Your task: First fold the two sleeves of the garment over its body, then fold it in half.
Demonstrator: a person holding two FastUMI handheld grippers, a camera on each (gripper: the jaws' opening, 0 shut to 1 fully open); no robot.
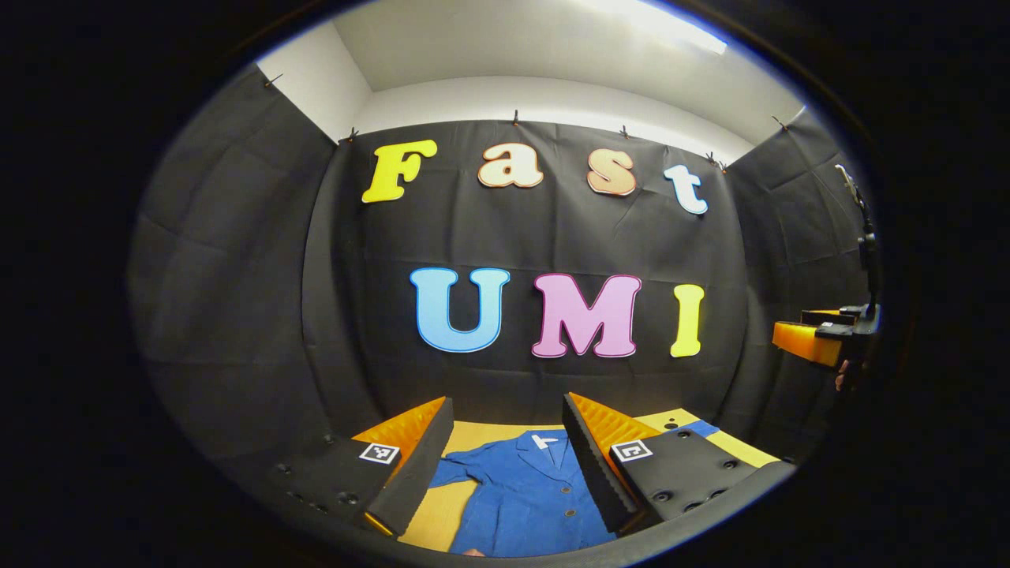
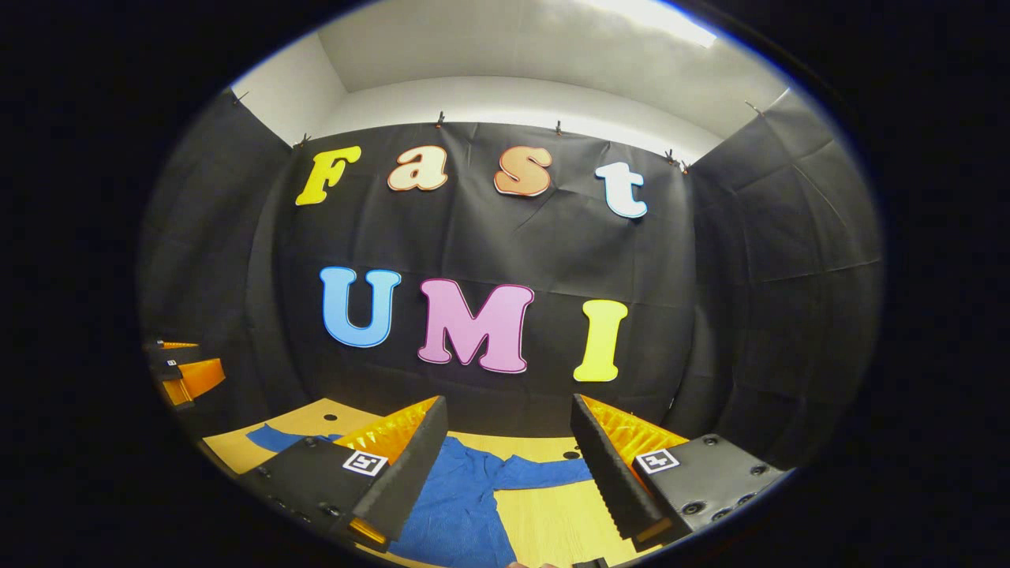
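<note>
No legible txt; coded tags on tongs.

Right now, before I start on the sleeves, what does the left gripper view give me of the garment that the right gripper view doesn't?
Left gripper view: the blue garment's collar with its white label, buttons down the front, and the right hand-held gripper far off to the right.

Right gripper view: one sleeve stretched flat across the wooden table, part of the other sleeve at left, and the left hand-held gripper at the left edge.

Both: the garment lies spread, sleeves unfolded, and each view's own hand-held gripper is open above it, holding nothing.
</note>
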